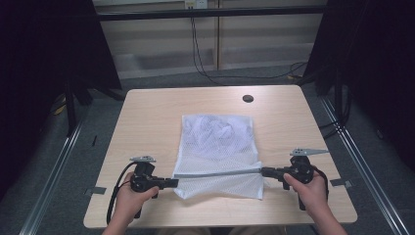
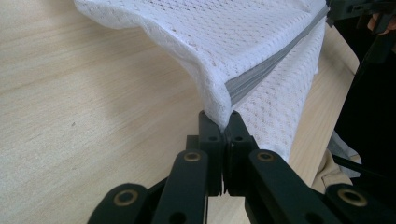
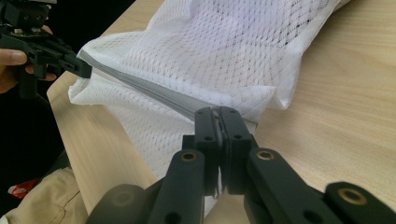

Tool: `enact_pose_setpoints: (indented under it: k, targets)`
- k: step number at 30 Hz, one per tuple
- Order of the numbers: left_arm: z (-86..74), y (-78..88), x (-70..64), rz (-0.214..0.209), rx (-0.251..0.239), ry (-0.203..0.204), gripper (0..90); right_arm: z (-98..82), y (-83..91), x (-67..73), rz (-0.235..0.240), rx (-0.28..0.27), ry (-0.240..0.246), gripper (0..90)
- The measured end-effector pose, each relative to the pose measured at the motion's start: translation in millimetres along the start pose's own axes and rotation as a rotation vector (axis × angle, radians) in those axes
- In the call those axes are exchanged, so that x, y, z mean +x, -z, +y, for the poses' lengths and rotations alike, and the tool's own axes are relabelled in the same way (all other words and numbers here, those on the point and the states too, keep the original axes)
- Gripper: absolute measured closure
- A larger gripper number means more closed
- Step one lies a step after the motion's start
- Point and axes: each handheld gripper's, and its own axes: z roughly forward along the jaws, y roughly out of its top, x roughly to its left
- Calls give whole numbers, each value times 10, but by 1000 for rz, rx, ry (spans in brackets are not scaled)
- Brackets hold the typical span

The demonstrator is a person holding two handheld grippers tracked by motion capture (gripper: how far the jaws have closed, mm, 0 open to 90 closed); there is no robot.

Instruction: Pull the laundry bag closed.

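High view: we are holding a white mesh laundry bag (image 1: 218, 147) with a grey zipper band (image 1: 218, 173) stretched taut between both grippers over the near half of the light wooden table (image 1: 147, 117). Our left gripper (image 1: 172, 183), at eight o'clock of the bag, is pinching the band's left end; our right gripper (image 1: 265, 172), at four o'clock, is pinching its right end, jaws pressed together on fabric. The band's long axis is running nine to three o'clock, both hands equally near. Crumpled white cloth (image 1: 220, 129) is showing inside the bag toward twelve o'clock. We are judging the zipper shut.
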Motion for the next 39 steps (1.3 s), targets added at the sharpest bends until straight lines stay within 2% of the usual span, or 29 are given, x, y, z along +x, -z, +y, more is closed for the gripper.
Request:
enact_pose_setpoints:
  k: [5, 7, 9, 11, 13, 16, 17, 18, 20, 25, 27, 29, 33, 37, 39]
  targets:
    - [-3, 13, -2, -17, -6, -9, 882, -10, 1, 5, 0, -4, 6, 871]
    - [-2, 15, -9, -45, -17, 3, 879, -12, 2, 22, -1, -7, 9, 871]
    - [-3, 17, -13, -42, -21, -16, 862, -12, -1, 27, -2, -8, 12, 869]
    - [-9, 4, -20, -31, -32, -32, 768, -12, -3, 27, -9, -4, 23, 868]
    - [-12, -10, -24, -39, -31, -27, 684, -16, -10, 26, -8, -4, 25, 845]
    - [-6, -6, -32, -17, -34, -66, 593, -16, -12, 26, -11, -20, 33, 742]
    - [-2, 0, -33, 3, -45, -75, 543, -17, -6, 23, -14, -27, 35, 704]
    - [4, 3, -34, 9, -51, -80, 496, -18, 0, 19, -26, -38, 37, 654]
    - [10, 9, -36, 34, -64, -118, 432, -20, 7, 9, -42, -62, 51, 584]
    - [20, 13, -17, 98, -103, -173, 216, -24, 19, -18, -89, -77, 96, 443]
    - [25, 23, -3, 106, -117, -186, 189, -27, 27, -24, -104, -83, 112, 401]
    - [32, 32, 7, 131, -130, -203, 163, -29, 29, -33, -116, -87, 135, 358]
    - [42, 58, 23, 170, -156, -213, 129, -38, 37, -54, -146, -79, 162, 299]
    - [49, 80, 34, 210, -169, -245, 104, -48, 57, -76, -165, -88, 175, 265]
    - [50, 83, 39, 214, -174, -251, 99, -51, 73, -82, -176, -88, 181, 249]
